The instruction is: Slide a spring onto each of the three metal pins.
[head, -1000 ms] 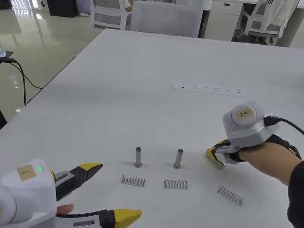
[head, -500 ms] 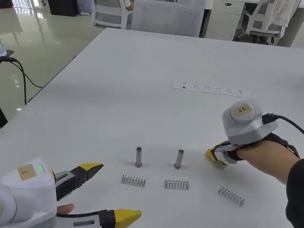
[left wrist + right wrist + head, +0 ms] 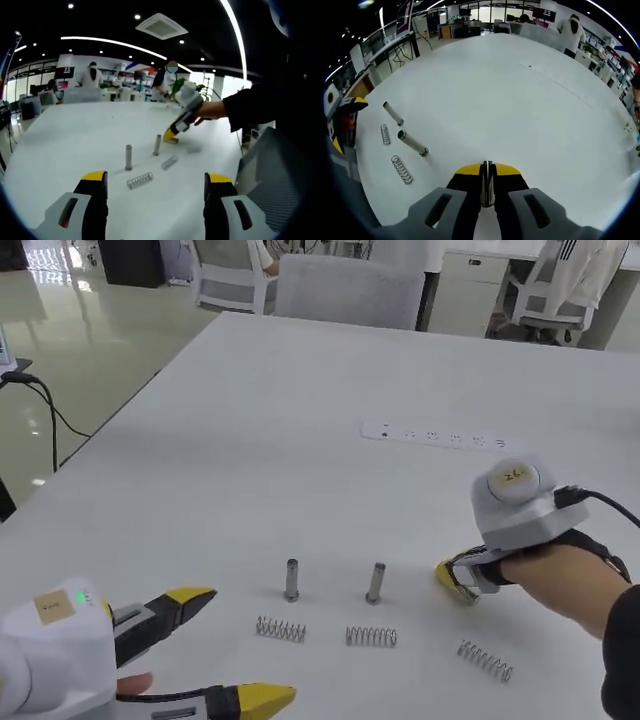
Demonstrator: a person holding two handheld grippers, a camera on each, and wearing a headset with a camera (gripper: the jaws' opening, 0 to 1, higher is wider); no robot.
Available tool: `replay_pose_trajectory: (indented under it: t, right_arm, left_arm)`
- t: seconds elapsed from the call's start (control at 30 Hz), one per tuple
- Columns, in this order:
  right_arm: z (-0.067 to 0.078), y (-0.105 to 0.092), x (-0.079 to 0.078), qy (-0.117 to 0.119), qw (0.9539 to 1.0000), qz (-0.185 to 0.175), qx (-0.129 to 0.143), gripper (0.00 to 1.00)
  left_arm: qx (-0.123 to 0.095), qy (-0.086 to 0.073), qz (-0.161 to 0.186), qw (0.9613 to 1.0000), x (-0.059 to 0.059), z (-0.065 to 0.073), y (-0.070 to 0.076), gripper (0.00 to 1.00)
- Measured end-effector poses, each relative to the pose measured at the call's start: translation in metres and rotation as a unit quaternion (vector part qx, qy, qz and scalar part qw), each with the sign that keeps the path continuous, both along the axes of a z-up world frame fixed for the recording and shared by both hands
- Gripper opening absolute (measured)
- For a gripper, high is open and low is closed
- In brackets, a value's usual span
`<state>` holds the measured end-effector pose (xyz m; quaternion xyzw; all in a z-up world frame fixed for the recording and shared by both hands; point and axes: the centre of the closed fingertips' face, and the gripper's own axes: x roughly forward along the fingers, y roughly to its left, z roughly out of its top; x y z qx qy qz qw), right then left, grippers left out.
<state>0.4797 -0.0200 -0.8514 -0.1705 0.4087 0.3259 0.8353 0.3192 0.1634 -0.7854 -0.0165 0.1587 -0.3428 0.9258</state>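
Firstly, left side: the left tongs (image 3: 228, 645) are spread wide, their yellow tips well apart with nothing between them, held low over the near part of the desk (image 3: 300, 390).
Right side: the right tongs (image 3: 455, 578) are closed on the held pin (image 3: 487, 182), a slim metal rod clamped between the yellow tips. The tips are lowered close to the desk; whether they touch it cannot be told.
Standing pins: the left pin (image 3: 292, 579) and the middle pin (image 3: 376, 582) stand upright between the two tongs. The left pin is nearer the left tongs. The middle pin is near the right tongs but apart from them.
Springs: the left spring (image 3: 280, 629) lies flat just past the left tongs' tips, toward the right tongs. The middle spring (image 3: 371, 637) lies flat about midway between the two tongs. The right spring (image 3: 485, 660) lies near the right tongs, on the person's side of their tips, not touching them. No spring sits on a pin.
Background: a power strip (image 3: 440, 437) lies on the desk well beyond the right tongs.
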Motion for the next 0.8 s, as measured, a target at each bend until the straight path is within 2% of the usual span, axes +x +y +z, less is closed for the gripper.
replay_pose_trajectory:
  t: [0.13, 0.47, 0.8]
  right_arm:
    - [0.007, -0.002, -0.004, -0.006, 1.0, -0.003, 0.005, 0.05]
    - [0.014, -0.009, -0.014, -0.016, 0.9998, -0.006, 0.014, 0.05]
    - [0.024, -0.011, -0.018, -0.031, 0.9994, -0.003, 0.018, 0.05]
  left_arm:
    - [0.001, -0.003, -0.004, 1.0, 0.0, 0.002, -0.003, 0.75]
    - [0.001, -0.009, -0.01, 0.9999, -0.002, 0.006, -0.005, 0.75]
    - [0.001, -0.014, -0.012, 0.9998, -0.001, 0.009, -0.006, 0.75]
